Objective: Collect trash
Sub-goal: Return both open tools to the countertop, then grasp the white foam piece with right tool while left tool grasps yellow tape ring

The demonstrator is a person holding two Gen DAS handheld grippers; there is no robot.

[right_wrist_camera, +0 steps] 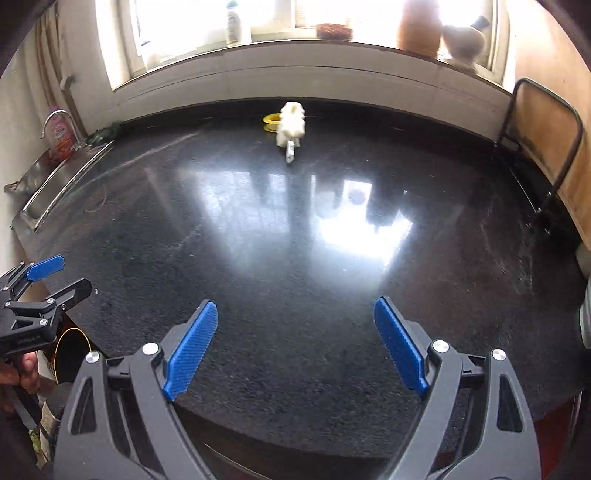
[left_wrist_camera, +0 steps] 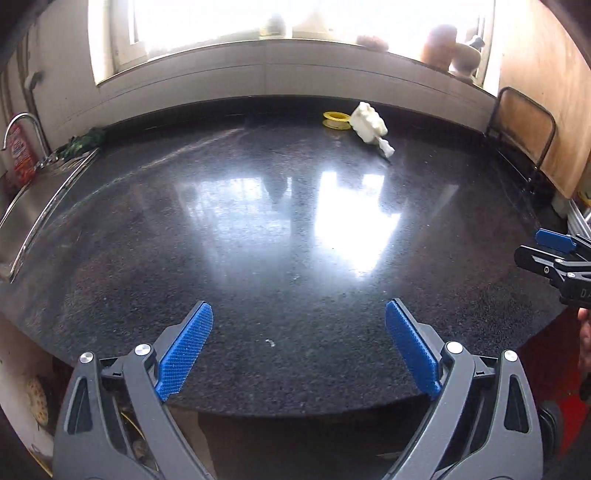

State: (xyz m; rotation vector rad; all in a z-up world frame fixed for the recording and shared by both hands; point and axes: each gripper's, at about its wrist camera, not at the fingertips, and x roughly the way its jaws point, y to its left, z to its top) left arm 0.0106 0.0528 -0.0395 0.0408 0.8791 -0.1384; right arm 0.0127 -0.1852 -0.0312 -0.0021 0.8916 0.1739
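Observation:
A crumpled white wad of trash lies at the far side of the dark stone counter, beside a small yellow ring. In the right wrist view the wad sits straight ahead with the yellow ring behind it. My left gripper is open and empty over the counter's near edge. My right gripper is open and empty, also at the near edge. Each gripper shows at the side of the other's view: the right one, the left one.
A steel sink with a tap is at the left. A window sill with jars runs along the back. A metal-framed board stands at the right. A tiny white crumb lies near the front edge.

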